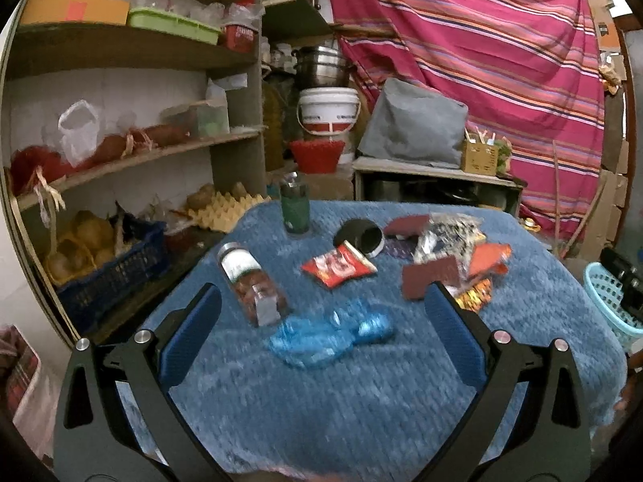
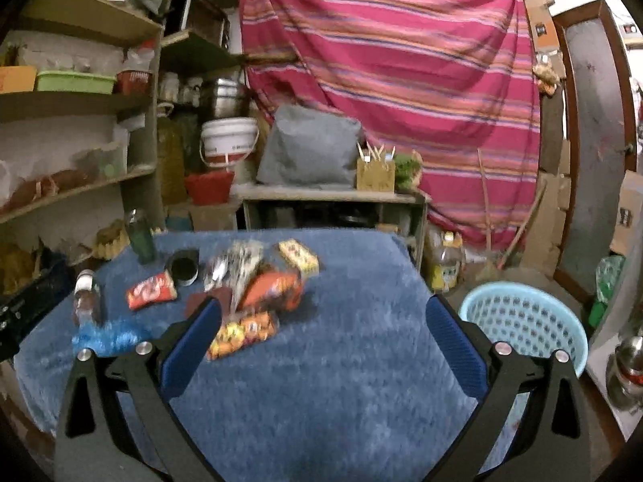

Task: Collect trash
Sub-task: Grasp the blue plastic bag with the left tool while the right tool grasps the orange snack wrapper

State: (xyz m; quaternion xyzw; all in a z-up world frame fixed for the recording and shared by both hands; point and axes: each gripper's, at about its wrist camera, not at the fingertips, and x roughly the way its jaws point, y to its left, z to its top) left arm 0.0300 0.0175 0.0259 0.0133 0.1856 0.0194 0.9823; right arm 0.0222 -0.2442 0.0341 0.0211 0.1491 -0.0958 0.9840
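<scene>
Trash lies on a blue fuzzy tablecloth [image 1: 361,401]. A crumpled blue plastic bag [image 1: 329,333] lies just ahead of my left gripper [image 1: 321,301], which is open and empty above the cloth. Beyond it lie a red snack wrapper [image 1: 339,267], a fallen clear jar [image 1: 251,281] and a pile of wrappers [image 1: 450,253]. My right gripper [image 2: 321,305] is open and empty; its left finger is close to an orange-yellow snack packet [image 2: 241,333] and an orange wrapper [image 2: 273,289]. A light blue basket [image 2: 522,325] stands on the floor to the right of the table.
A green bottle [image 1: 295,209] stands upright and a black can [image 1: 361,237] lies on its side at the far part of the table. Cluttered shelves [image 1: 120,152] rise on the left. A low bench with a grey bag [image 2: 309,148] and a striped curtain stand behind.
</scene>
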